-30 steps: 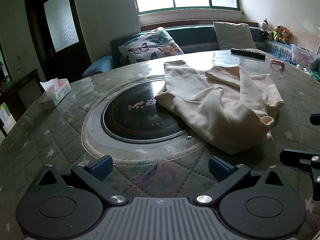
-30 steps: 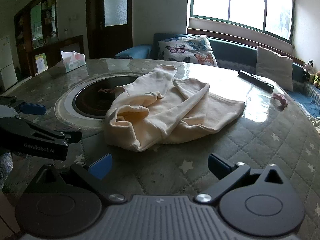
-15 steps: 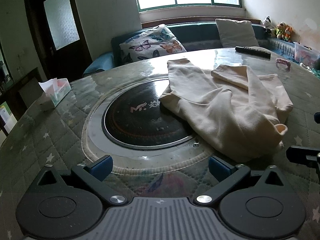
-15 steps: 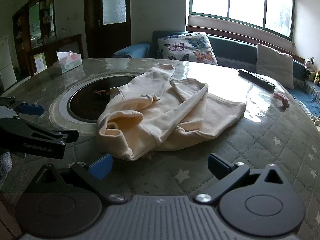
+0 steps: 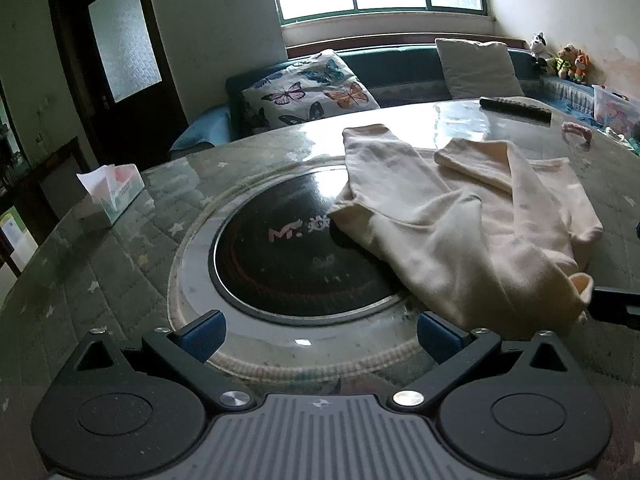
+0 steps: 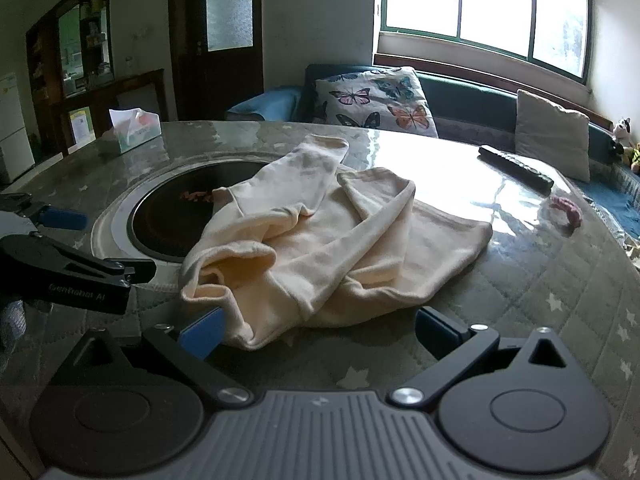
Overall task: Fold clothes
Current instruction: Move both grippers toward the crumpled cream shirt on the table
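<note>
A crumpled cream garment [image 5: 460, 224] [image 6: 328, 240] lies on the round quilt-covered table [image 5: 100, 272], partly over the black hotplate [image 5: 288, 256]. My left gripper [image 5: 320, 330] is open, its right blue pad just short of the garment's near hem. In the right wrist view my right gripper [image 6: 320, 330] is open too, and the garment's near edge reaches in between its fingers. The left gripper [image 6: 68, 248] shows at the left edge of the right wrist view, beside the cloth. One finger of the right gripper [image 5: 616, 304] pokes in at the right of the left wrist view.
A tissue box [image 5: 112, 192] stands at the table's left. At the far right of the table lie a black remote [image 5: 516, 108] and a pink hair tie [image 5: 576, 132]. Behind the table runs a sofa with a butterfly cushion [image 5: 308, 92].
Both grippers have moved forward toward the garment; its near edge now lies between the right gripper's fingers. Both stay open.
</note>
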`<state>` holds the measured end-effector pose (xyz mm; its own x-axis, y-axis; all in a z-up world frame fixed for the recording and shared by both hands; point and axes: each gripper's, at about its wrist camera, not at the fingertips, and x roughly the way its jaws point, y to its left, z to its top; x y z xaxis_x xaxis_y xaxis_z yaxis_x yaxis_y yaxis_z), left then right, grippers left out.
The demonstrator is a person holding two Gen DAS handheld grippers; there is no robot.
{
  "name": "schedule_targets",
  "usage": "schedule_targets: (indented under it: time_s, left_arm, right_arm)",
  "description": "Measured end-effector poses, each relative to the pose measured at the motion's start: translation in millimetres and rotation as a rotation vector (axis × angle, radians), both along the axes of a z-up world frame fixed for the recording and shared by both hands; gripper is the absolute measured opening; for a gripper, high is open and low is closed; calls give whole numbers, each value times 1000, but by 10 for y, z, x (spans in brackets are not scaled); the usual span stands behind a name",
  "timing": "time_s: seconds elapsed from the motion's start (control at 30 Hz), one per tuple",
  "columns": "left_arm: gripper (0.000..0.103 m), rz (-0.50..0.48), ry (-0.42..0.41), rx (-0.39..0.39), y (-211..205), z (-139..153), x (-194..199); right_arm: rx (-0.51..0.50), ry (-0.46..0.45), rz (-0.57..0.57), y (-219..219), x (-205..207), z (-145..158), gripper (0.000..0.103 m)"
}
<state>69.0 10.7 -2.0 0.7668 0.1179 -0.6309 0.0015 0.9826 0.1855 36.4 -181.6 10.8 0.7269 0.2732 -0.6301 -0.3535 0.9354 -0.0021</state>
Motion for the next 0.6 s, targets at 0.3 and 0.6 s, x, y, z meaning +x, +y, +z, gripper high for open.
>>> schedule_targets:
  time_s: [0.3, 0.6]
  left_arm:
    - [103, 10, -23, 0, 65, 134, 155]
    - [103, 14, -5, 1, 40, 125, 229]
  right_arm:
    - [7, -20, 3, -53, 158, 144, 102]
    - [17, -9, -16, -53, 274, 101, 102]
